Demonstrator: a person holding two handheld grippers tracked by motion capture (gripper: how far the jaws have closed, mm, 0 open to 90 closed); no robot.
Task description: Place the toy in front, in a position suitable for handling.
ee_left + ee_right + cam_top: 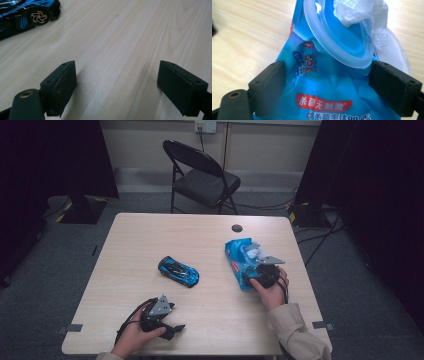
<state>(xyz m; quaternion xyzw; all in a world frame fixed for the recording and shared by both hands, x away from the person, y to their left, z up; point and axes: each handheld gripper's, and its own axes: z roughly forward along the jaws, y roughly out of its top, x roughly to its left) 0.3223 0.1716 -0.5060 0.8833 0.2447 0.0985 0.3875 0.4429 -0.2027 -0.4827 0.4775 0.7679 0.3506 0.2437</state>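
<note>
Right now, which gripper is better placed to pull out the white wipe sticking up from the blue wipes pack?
Right. The right gripper straddles the blue plastic wipes pack just below the white wipe. The left gripper sits open over bare table, beside the blue toy car.

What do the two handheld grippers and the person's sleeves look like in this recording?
Both grippers are black. The left gripper and the right gripper each carry a grey three-cornered plate on top and trail a black cable. In the gripper views the jaws are matte black blocks with small screw holes, and a brass-coloured eyelet sits at the lower left. The right sleeve is beige.
</note>
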